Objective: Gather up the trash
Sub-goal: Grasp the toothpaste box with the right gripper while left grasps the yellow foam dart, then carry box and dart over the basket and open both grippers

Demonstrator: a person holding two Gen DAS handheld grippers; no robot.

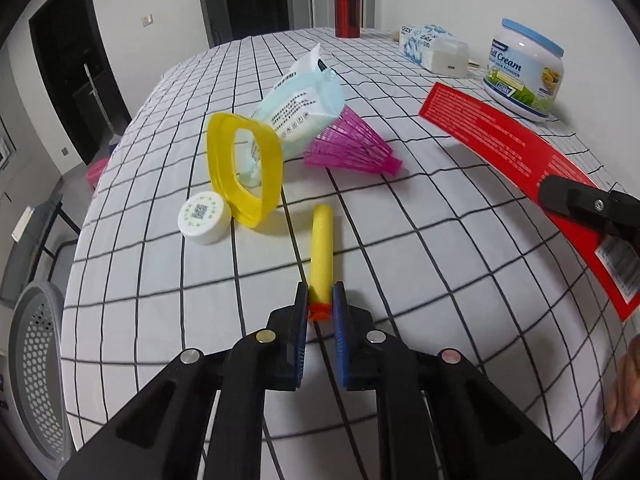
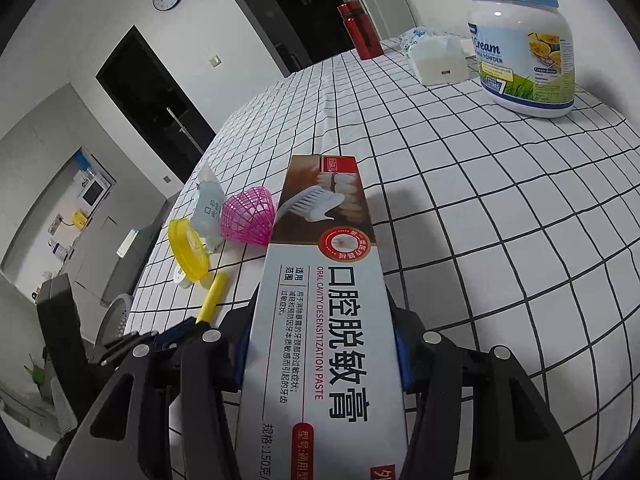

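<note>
My left gripper (image 1: pixel 320 300) is shut on the orange end of a yellow foam dart (image 1: pixel 321 248), which lies on the checked tablecloth (image 1: pixel 440 264). My right gripper (image 2: pixel 324 312) is shut on a toothpaste box (image 2: pixel 320 272) and holds it above the table; the box's red back shows in the left wrist view (image 1: pixel 500 136). Beyond the dart lie a yellow plastic ring (image 1: pixel 244 168), a white round cap (image 1: pixel 205 218), a pale blue wrapper pack (image 1: pixel 300 100) and a pink plastic shuttlecock skirt (image 1: pixel 352 142).
A grey perforated bin (image 1: pixel 36 372) stands beside the table at the left. At the back stand a milk powder jar (image 1: pixel 524 72), a tissue pack (image 1: pixel 424 42), a white box (image 1: pixel 450 58) and a red bottle (image 1: pixel 347 10).
</note>
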